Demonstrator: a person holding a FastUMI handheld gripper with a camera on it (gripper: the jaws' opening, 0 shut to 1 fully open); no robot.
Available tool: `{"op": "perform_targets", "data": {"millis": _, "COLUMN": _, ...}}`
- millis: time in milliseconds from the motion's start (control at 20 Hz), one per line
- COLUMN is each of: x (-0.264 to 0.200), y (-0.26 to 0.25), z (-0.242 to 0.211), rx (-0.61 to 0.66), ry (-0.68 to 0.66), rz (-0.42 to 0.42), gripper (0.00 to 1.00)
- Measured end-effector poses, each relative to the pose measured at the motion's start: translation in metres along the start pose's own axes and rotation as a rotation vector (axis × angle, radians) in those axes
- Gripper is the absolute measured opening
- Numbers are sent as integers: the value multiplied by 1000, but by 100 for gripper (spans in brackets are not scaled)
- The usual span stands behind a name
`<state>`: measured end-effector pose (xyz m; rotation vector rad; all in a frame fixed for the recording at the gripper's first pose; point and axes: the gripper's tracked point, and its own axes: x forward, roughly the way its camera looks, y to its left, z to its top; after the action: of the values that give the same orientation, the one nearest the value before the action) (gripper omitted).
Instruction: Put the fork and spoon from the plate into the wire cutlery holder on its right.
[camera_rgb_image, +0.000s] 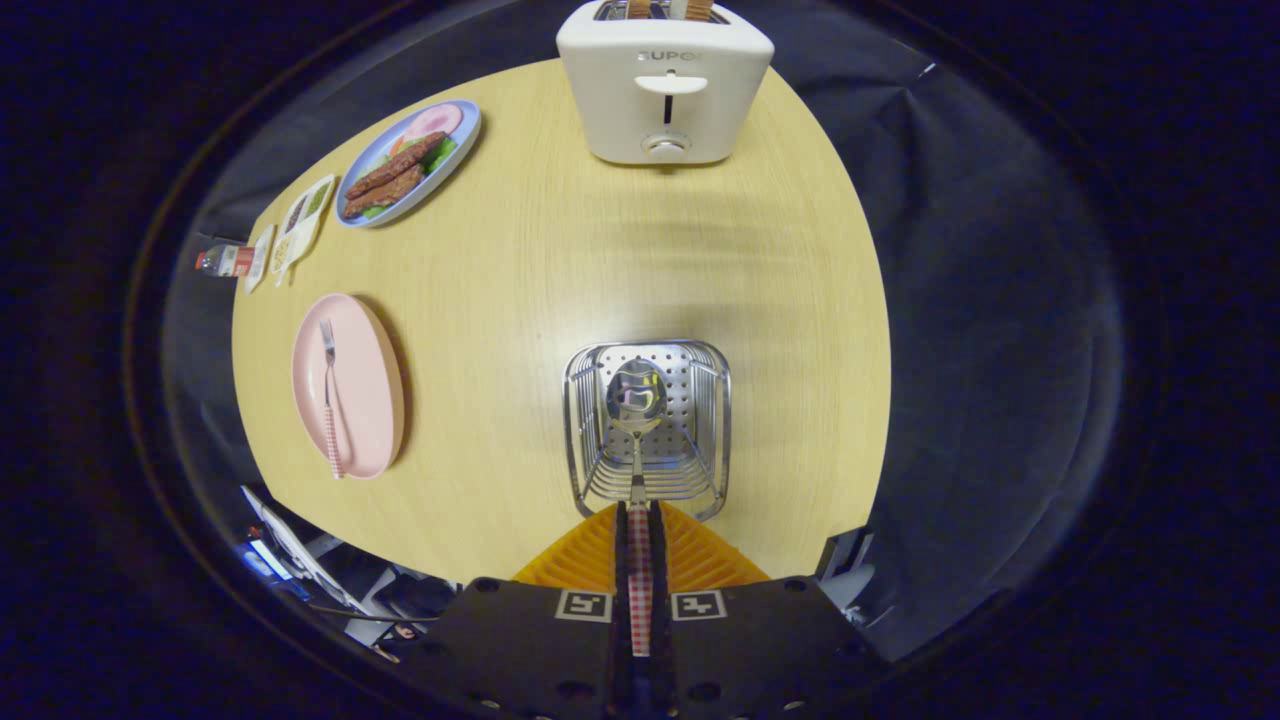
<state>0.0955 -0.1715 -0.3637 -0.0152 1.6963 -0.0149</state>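
Observation:
My gripper (639, 520) is shut on the spoon's red-and-white checked handle, which runs back between the two orange fingers (585, 560). The spoon (637, 400) points forward, its shiny bowl hanging over the open top of the wire cutlery holder (580, 400), just ahead of the fingertips. To the holder's left lies the pink plate (370, 390) near the table's edge. The fork (329, 395) with a checked handle rests lengthwise on that plate, tines pointing away from me.
A white toaster (665, 85) with bread in its slots stands at the far end of the wooden table (550, 260). A blue plate of food (408, 162), small white dishes (303, 220) and a bottle (222, 260) sit far left.

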Motion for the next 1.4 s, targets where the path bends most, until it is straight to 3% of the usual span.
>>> {"op": "perform_targets", "data": {"millis": 350, "x": -2, "y": -1, "z": 5, "rx": -5, "ry": -13, "rz": -28, "gripper": 10}}
{"op": "perform_targets", "data": {"millis": 650, "x": -18, "y": 3, "z": 10, "rx": -23, "ry": -103, "rz": -49, "gripper": 14}}
{"op": "perform_targets", "data": {"millis": 900, "x": -32, "y": 39, "z": 5, "rx": -10, "ry": -179, "rz": 18, "gripper": 29}}
{"op": "perform_targets", "data": {"millis": 1150, "x": -45, "y": 98, "z": 9, "rx": -82, "ry": -334, "rz": 98, "gripper": 56}}
{"op": "perform_targets", "data": {"millis": 1200, "x": -45, "y": 113, "z": 7, "rx": -107, "ry": -352, "rz": 123, "gripper": 67}}
{"op": "perform_targets", "data": {"millis": 1300, "x": -43, "y": 138, "z": 5, "rx": -147, "ry": -394, "rz": 142, "gripper": 71}}
{"op": "perform_targets", "data": {"millis": 1400, "x": -40, "y": 161, "z": 6, "rx": -162, "ry": -440, "rz": 147, "gripper": 83}}
